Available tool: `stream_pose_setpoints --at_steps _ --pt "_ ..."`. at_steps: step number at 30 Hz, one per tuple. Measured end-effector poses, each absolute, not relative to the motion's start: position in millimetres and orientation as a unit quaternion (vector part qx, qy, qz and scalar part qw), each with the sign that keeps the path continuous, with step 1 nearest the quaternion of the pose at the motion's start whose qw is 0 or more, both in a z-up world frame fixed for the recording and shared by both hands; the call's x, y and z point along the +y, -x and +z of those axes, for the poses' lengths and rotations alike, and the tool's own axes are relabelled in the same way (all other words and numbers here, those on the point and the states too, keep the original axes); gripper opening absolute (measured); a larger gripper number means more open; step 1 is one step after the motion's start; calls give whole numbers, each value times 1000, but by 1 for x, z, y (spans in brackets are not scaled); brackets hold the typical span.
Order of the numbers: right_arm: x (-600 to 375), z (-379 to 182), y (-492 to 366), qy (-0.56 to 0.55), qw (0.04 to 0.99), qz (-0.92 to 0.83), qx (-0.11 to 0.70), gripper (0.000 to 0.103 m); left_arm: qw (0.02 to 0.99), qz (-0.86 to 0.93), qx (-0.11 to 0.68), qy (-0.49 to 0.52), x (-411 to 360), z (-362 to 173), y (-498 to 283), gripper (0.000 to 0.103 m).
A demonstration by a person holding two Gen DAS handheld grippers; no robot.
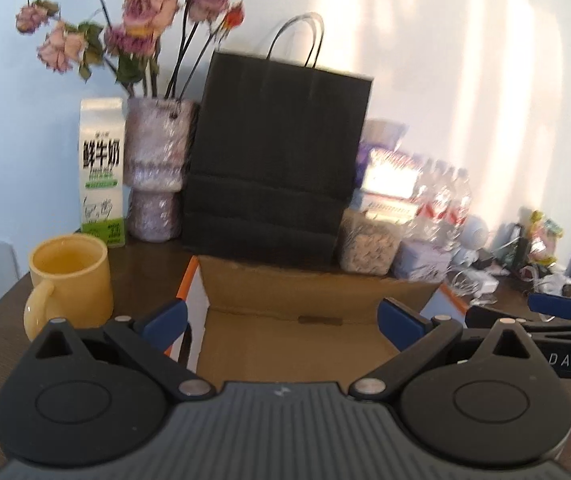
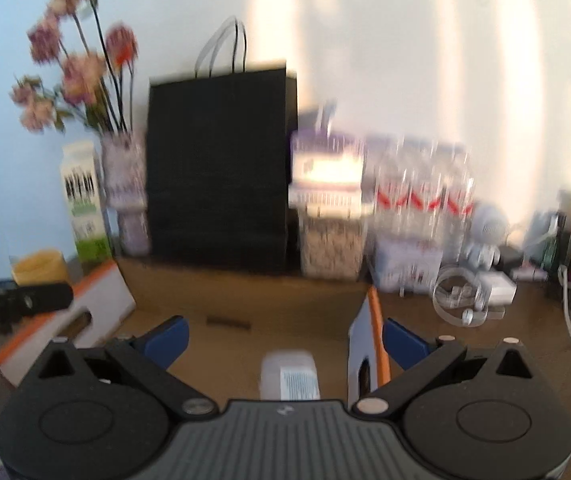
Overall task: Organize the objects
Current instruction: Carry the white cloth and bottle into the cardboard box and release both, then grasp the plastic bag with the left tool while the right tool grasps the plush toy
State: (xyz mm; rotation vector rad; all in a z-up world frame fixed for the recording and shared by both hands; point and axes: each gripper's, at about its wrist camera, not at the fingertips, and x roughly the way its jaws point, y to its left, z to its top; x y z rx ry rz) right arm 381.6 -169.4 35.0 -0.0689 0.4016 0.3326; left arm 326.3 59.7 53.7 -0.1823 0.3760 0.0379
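Both tools wide open, nothing between the jaws. Left tool (image 1: 281, 322) and right tool (image 2: 285, 340) both sit over the open cardboard box (image 1: 317, 292) on the worktop (image 1: 145, 264), pointing slightly down toward the back wall.

Only thing visible in the box: a small white container with a printed label (image 2: 290, 378), lying on the box floor directly below and just ahead of the right tool, roughly centred between its jaws. Can't see it from the left wrist view, so the right hand looks nearer. View is blurred; its long axis seems to run along the tool's pointing direction, not sure.

Candidates still outside the box: yellow mug (image 1: 70, 276) just left of the left tool, beside the box's left flap; milk carton (image 1: 101, 172) and vase of dried flowers (image 1: 157, 168) behind it; black paper bag (image 1: 281, 156) behind the box.

My guess: the mug is the left hand's nearest pick.
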Motion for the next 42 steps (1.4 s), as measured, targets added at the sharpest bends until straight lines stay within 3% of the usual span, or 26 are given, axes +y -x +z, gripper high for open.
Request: stream_pose_setpoints --at_steps 4,19,42 --pt "-175 48 -357 37 971 168 165 103 981 11 170 88 56 63 -308 103" --pt "-204 45 -276 55 971 167 164 103 980 8 183 76 57 67 -230 103" --pt "-261 -20 -181 45 959 164 228 103 960 43 260 97 89 2 -126 103"
